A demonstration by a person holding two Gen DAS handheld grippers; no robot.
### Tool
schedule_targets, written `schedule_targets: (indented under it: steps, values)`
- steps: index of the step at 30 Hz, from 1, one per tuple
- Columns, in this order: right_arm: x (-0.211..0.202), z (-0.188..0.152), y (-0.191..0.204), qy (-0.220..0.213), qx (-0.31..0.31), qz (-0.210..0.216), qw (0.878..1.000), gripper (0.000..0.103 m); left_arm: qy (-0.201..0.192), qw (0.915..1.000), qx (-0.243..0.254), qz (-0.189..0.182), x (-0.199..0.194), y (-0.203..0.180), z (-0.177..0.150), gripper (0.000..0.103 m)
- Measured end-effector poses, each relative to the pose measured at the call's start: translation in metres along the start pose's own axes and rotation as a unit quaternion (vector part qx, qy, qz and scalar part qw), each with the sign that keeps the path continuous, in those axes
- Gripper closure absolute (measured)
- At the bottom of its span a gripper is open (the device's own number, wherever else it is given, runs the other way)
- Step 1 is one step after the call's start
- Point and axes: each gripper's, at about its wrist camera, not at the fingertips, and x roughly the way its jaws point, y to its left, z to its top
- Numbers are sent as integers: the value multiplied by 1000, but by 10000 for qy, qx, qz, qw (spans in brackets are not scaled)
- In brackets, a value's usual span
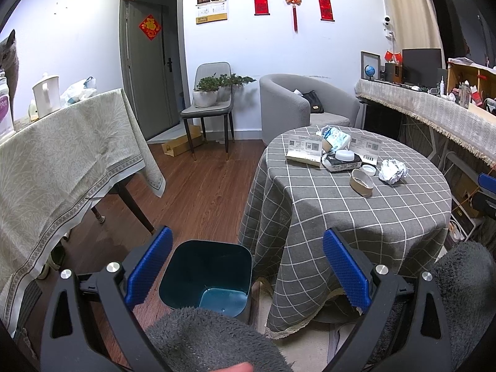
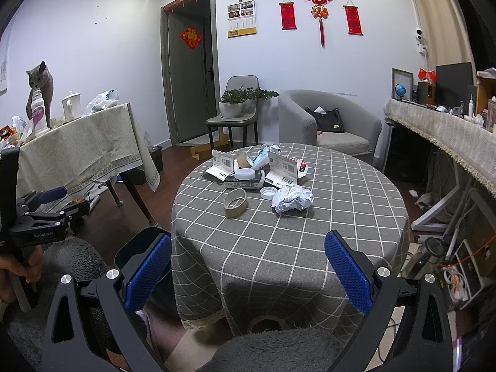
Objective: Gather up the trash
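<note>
While both grippers hang short of the bench's (image 2: 279,232) near edge, left gripper (image 1: 246,268) fingers apart over the bin (image 1: 206,274), right gripper (image 2: 248,274) fingers apart, empty. Crumpled paper (image 2: 292,198), cardboard ring (image 2: 235,203), lid (image 2: 268,192) lie mid-bench.
</note>
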Motion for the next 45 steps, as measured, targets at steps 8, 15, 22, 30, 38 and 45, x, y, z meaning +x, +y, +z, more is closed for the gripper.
schedule_targets:
  steps: [8,15,22,30,38,45]
  values:
    - [3,8,4,95,-211,-84,9997,3,1,9999,-82,94,-3,6,6,5]
    - [17,20,-3,211,-49,40,9998,3,144,9996,-66,-220,8,-3,13,14]
    - [46,32,-13,393,-52,59,9992,3,202,9982,82,-563,21,-26,24,14]
    - [86,43,-38,606,36,75,9981,3,472,9931,250,-1044,58,-67,31,19]
    - [131,52,-58,894,-76,156,9958,11,755,9862,353,-1431,98,-108,31,26]
    - [169,58,-70,1255,-271,211,9915,18,877,9815,416,-1648,130,-132,37,31]
